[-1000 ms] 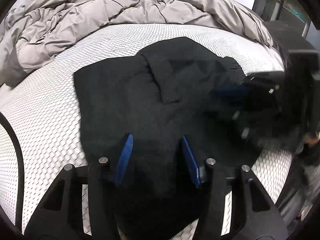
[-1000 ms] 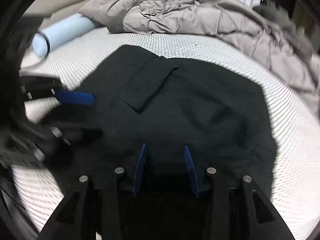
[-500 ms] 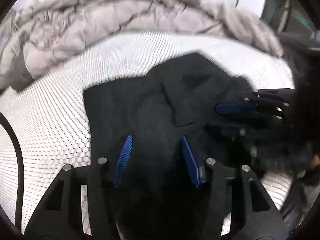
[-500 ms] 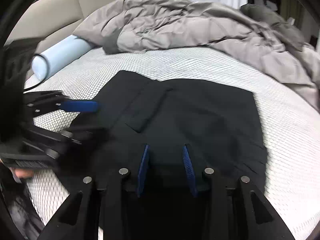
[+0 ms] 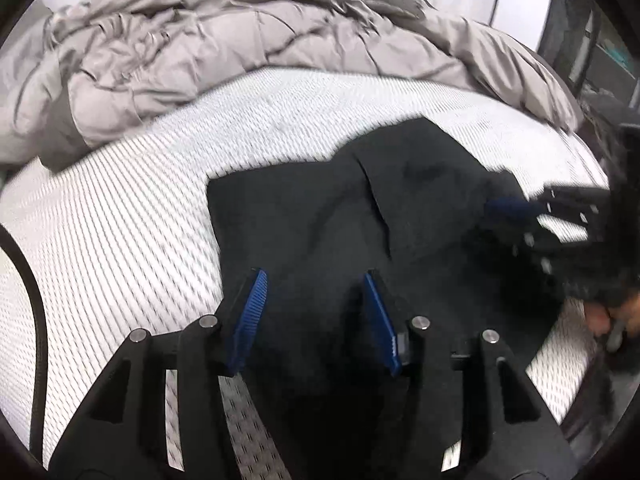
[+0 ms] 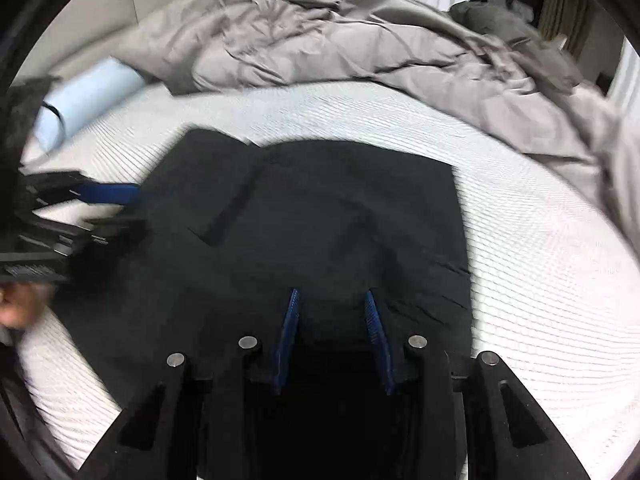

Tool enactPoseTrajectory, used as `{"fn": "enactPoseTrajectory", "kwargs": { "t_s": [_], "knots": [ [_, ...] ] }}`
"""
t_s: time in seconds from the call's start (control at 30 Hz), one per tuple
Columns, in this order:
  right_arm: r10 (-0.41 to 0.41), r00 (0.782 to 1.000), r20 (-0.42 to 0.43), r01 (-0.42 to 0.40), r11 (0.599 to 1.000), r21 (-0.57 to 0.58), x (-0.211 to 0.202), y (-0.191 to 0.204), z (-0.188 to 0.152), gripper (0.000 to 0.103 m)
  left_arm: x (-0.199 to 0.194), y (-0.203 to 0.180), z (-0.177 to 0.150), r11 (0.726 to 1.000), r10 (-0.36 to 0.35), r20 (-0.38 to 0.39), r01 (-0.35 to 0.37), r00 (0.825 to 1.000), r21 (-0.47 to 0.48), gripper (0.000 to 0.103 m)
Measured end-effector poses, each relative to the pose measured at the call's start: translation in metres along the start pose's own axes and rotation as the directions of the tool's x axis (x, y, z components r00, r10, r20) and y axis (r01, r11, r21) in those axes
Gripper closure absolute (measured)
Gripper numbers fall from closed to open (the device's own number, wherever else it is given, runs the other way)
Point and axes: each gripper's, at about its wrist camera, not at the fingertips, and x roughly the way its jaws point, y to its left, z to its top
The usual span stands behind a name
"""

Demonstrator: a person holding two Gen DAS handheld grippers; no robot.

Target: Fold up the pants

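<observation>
Black pants [image 6: 320, 232] are lying folded on the white mattress [image 6: 540, 280], w/ a grey duvet [image 5: 240, 52] bunched behind. Left gripper [image 5: 314, 280] and right gripper [image 6: 332, 300] are both hanging over the near edge, jaws apart; can't tell whether either is gripping cloth.

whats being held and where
Cannot tell: the pants, near edge, lie between the jaws of left gripper and right gripper; pad contact unclear.

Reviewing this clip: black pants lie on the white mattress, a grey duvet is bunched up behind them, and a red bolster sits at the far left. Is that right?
Not quite: the bolster is pale blue, not red, as the right wrist view shows. The rest holds: black pants lie on the white mattress, with the grey duvet bunched up behind.
</observation>
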Motion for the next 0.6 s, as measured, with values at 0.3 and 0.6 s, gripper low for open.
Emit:
{"fn": "enactPoseTrajectory", "kwargs": {
  "t_s": [0.3, 0.6],
  "knots": [
    [-0.031, 0.994, -0.102, 0.024, 0.998, -0.061, 0.046, 0.02, 0.017, 0.068, 0.036, 0.013, 0.009, 1.0, -0.017, -0.076, 0.015, 0.997, -0.021, 0.054],
    [0.029, 0.998, -0.06, -0.023, 0.996, 0.086, 0.017, -0.011, 0.013, 0.069, 0.015, 0.029, 0.025, 0.977, -0.099, -0.008, 0.095, 0.995, -0.189, 0.056]
  ]
}}
